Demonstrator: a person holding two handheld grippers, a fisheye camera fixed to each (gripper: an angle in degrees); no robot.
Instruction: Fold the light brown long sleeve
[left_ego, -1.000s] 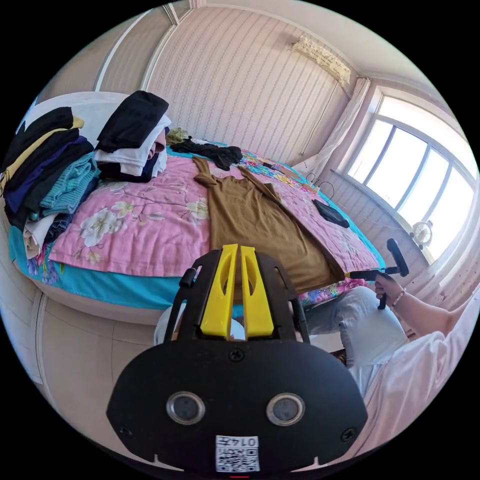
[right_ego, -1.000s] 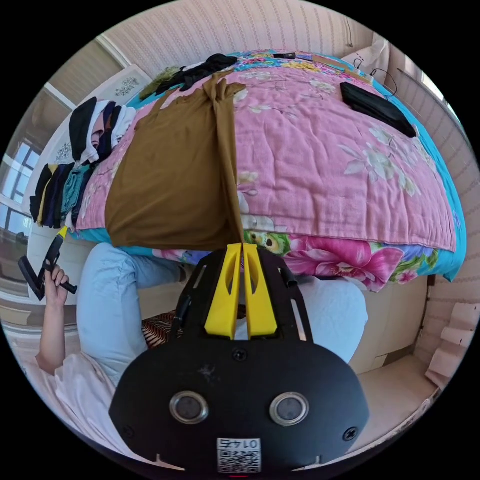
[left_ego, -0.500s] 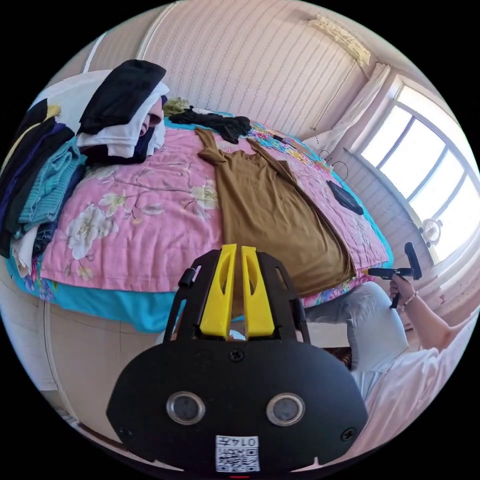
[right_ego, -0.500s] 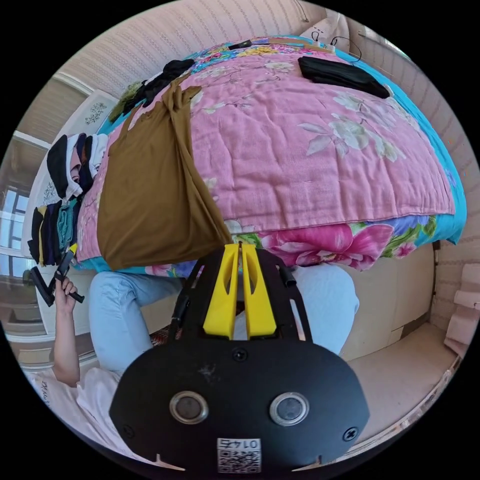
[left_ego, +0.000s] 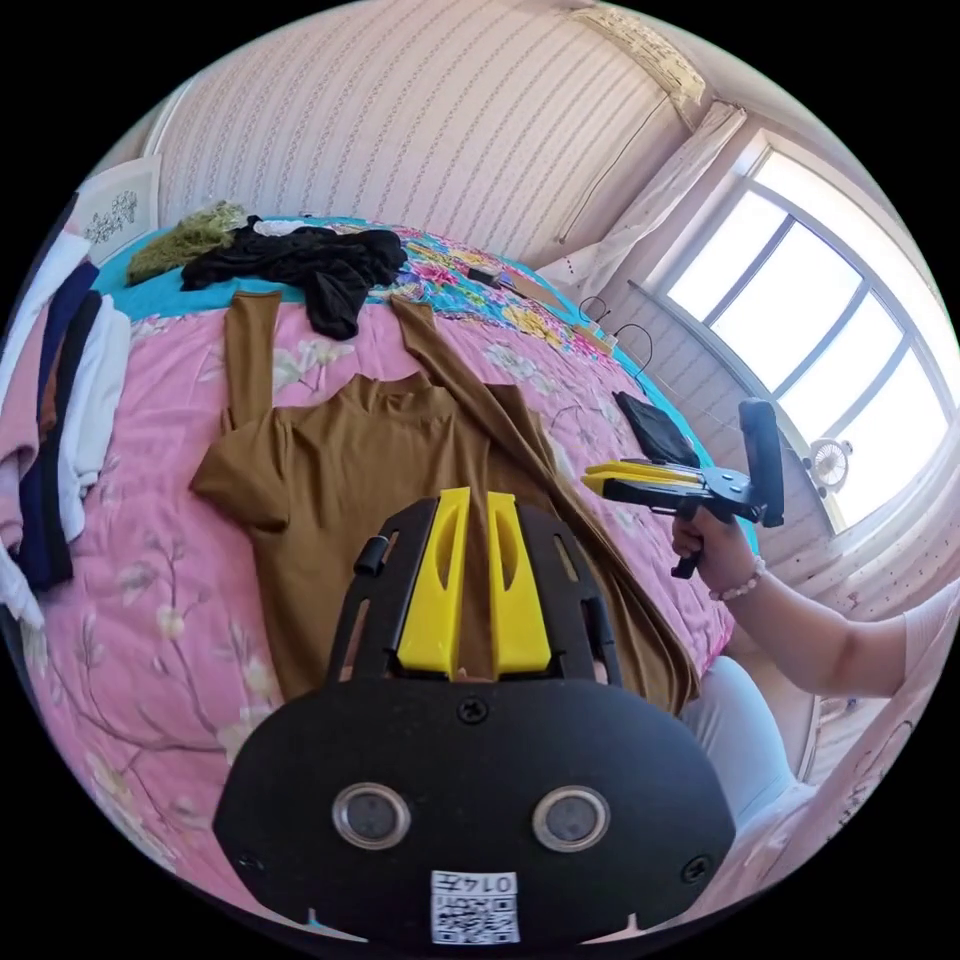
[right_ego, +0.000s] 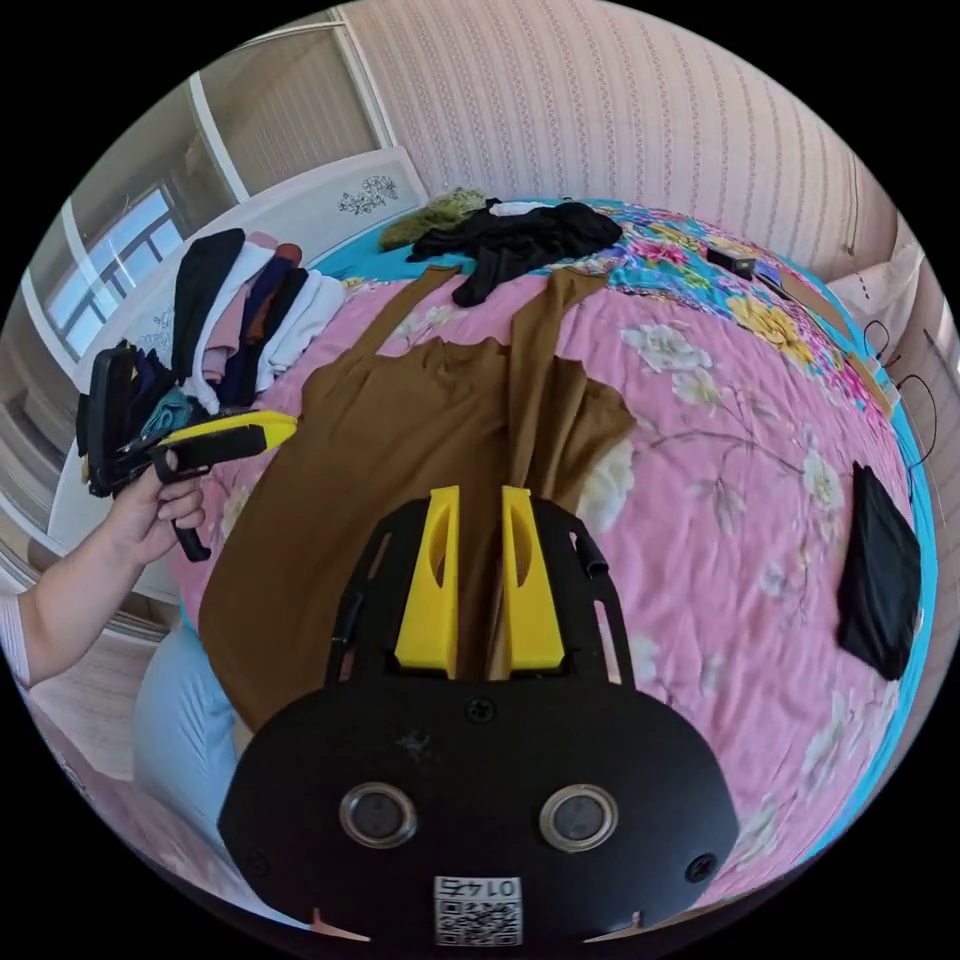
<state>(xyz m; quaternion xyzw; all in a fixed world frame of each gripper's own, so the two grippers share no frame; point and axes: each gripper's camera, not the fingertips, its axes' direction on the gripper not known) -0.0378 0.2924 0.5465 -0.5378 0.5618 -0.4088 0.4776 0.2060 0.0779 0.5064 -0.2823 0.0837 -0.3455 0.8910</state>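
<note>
On the pink quilt (left_ego: 150, 560) the light brown long sleeve (left_ego: 380, 470) lies flat; both tools hover unclenched above it.

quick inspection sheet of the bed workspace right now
surface: pink floral quilt over a bed, lightly wrinkled
job's things: light brown long sleeve lies flat, collar away from the person, one sleeve folded inward along the body
clutter: black garment at the far edge; stack of folded clothes; black pouch
grippers: left gripper and right gripper above the shirt, jaws slightly apart, holding nothing
cables: thin black cable near the window side
surroundings: striped wallpaper, window
</note>
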